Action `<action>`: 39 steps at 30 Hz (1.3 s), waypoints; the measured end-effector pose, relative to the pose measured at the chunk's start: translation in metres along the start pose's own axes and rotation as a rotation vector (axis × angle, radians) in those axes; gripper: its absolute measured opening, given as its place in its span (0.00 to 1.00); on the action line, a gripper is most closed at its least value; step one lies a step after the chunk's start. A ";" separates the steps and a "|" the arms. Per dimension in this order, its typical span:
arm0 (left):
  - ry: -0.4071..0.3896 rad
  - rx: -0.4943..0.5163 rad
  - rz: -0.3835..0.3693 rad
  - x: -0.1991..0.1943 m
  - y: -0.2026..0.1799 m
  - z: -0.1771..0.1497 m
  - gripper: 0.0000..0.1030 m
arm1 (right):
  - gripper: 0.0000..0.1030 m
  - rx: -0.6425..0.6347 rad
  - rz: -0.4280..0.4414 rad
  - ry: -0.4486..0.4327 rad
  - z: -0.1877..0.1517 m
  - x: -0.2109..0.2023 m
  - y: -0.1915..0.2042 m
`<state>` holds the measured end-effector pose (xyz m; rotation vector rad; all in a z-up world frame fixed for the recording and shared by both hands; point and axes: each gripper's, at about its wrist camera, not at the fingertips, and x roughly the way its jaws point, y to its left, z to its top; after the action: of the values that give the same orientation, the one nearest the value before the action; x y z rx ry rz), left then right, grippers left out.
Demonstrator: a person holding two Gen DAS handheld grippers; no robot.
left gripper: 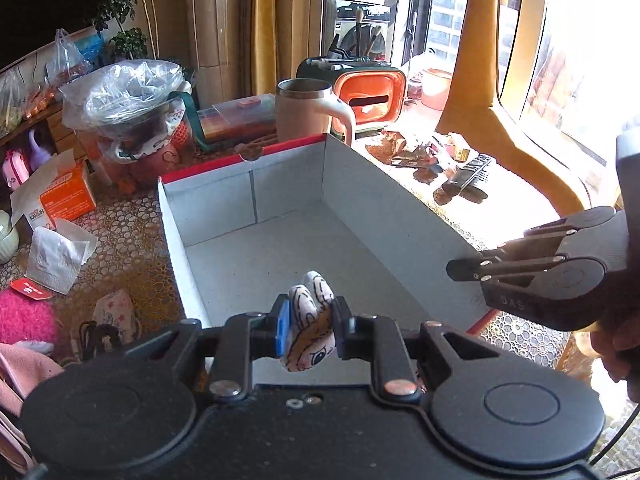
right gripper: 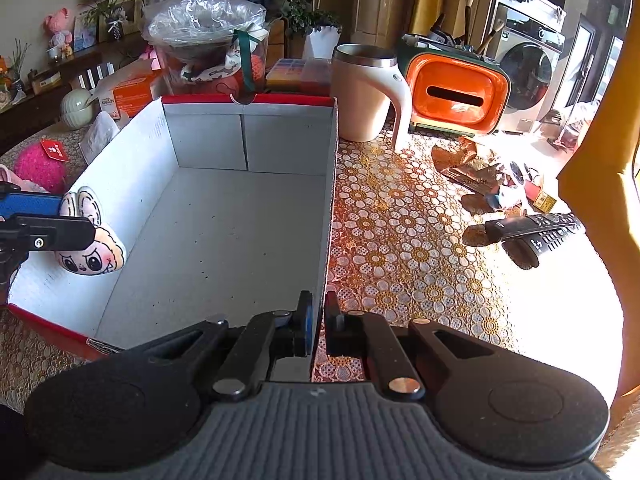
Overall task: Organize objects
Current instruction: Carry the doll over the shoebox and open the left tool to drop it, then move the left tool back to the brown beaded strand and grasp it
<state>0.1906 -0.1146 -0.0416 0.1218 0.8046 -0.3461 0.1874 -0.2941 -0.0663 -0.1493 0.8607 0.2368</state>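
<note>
Left wrist view: the left gripper (left gripper: 308,326) pinches a plush rabbit toy (left gripper: 310,330) at lower centre, above the box (left gripper: 380,200) near edge; premature release could drop it outside. Right wrist view: the right gripper (right gripper: 316,326) is clamped on the box wall at lower centre; the toy hangs at left. A slip there would probably shift the box.

Mug: you have a beige mug with a steel rim and white handle (right gripper: 362,96) just behind the far right corner.
Tissue holder: an orange, green-framed box with a dark slot (right gripper: 456,94) stands right of the mug.
Remotes: two black remote controls (right gripper: 536,232) lie on your lace-patterned tabletop (right gripper: 400,240), well right.
Left side: a fluffy pink ball with a red tag (left gripper: 24,314), a white tissue pack (left gripper: 60,256).
Back: a jar under crinkled clear plastic (left gripper: 132,92).
</note>
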 end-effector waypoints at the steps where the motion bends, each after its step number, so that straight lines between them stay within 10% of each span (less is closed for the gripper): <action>1: 0.017 -0.002 -0.004 0.007 -0.001 0.001 0.19 | 0.05 -0.003 0.005 0.001 0.000 0.000 -0.001; 20: 0.280 -0.018 -0.037 0.073 -0.006 -0.005 0.24 | 0.05 -0.040 0.042 0.008 0.002 0.002 -0.011; 39: 0.129 -0.039 -0.072 0.013 -0.005 -0.006 0.52 | 0.05 -0.063 0.011 0.017 0.002 0.003 -0.007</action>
<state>0.1931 -0.1216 -0.0548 0.0794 0.9447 -0.3932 0.1924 -0.3004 -0.0668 -0.2056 0.8711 0.2740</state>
